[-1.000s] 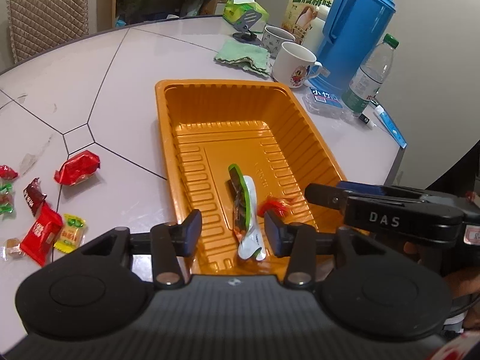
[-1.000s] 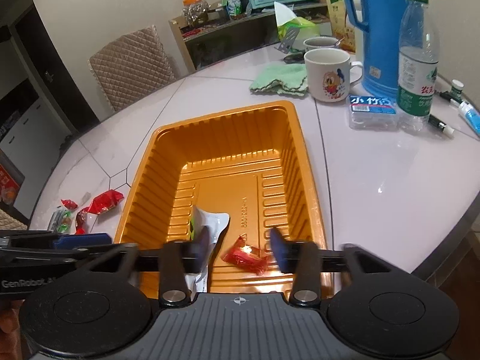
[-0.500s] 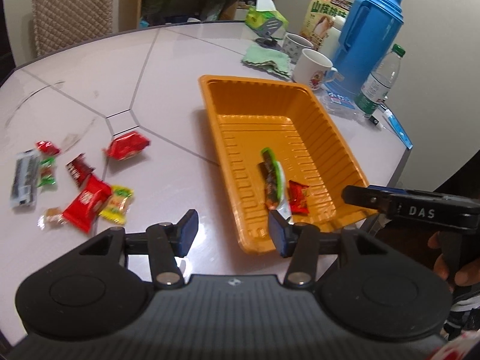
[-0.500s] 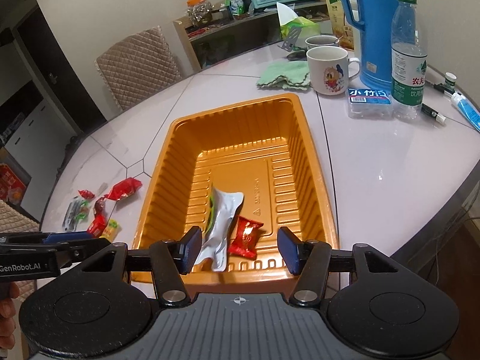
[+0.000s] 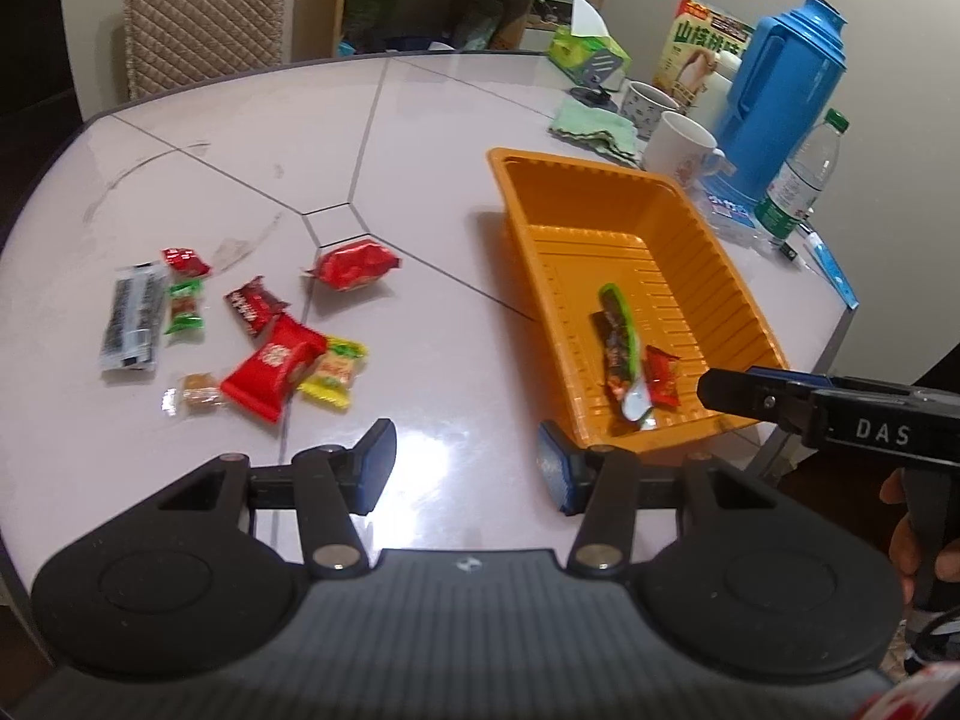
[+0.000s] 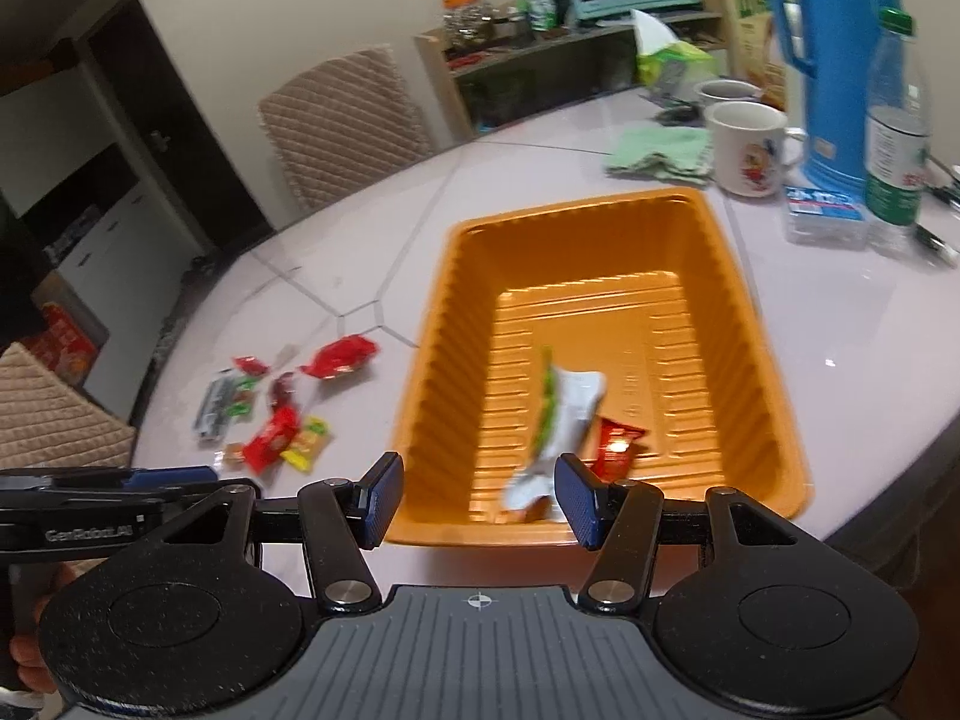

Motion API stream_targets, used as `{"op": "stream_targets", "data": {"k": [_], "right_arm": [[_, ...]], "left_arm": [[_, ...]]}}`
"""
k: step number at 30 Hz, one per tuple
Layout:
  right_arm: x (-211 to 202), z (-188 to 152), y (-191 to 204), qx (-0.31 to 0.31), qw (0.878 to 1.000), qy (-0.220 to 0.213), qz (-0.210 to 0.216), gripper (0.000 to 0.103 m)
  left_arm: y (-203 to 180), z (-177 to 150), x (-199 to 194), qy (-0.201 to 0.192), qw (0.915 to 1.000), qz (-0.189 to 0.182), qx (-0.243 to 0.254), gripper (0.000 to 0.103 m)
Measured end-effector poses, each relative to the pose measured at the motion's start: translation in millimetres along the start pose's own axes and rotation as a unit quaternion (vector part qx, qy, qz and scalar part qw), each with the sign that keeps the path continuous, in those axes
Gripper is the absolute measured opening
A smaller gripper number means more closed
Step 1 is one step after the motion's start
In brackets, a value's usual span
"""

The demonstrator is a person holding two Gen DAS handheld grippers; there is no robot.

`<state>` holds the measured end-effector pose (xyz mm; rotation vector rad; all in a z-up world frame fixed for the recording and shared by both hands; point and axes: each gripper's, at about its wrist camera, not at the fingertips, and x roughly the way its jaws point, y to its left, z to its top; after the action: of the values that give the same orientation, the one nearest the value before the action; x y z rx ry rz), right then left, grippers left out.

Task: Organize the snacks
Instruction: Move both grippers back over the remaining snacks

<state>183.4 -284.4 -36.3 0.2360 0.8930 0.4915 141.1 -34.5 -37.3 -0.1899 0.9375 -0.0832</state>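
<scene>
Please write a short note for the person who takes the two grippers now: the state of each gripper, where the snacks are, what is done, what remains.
Left gripper: open, empty, jaws just opened wider.
Right gripper: open, empty, over the near end of the orange tray.
Done: green-and-white packet and small red packet lie in the tray.
Left: loose snacks on the table, beside the tray.

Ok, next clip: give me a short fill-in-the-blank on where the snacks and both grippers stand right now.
1. The orange tray holds ___ snacks: a long green-edged packet and a small red one.
2. The snacks not yet sorted lie on the ___, beside the tray.
3. The left gripper and the right gripper are both open and hold ___.
4. The tall jug behind the tray is ___ in colour.

Missing words: two; table; nothing; blue
</scene>
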Motion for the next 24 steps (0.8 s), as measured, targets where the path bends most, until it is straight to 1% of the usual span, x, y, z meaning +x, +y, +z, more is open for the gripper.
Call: {"op": "stream_targets", "data": {"k": [6, 14, 19, 24], "right_arm": [[12, -3, 24, -0.012, 0.999, 0.017, 0.029, 0.056], [33, -3, 62, -0.045, 0.997, 0.037, 0.06, 0.056], [54, 0, 81, -0.051, 0.995, 0.046, 0.068, 0.056], [76, -1, 99, -0.062, 0.994, 0.054, 0.065, 0.056]], "left_arm": [[22, -7, -8, -0.006, 0.9997, 0.023, -0.011, 0.047], [61, -12, -14, -0.007, 0.998, 0.052, -0.034, 0.047], [84, -13, -15, -0.009, 0.9966, 0.072, -0.04, 0.047], [107, -13, -10, -0.007, 0.9957, 0.084, -0.039, 0.047]]}}
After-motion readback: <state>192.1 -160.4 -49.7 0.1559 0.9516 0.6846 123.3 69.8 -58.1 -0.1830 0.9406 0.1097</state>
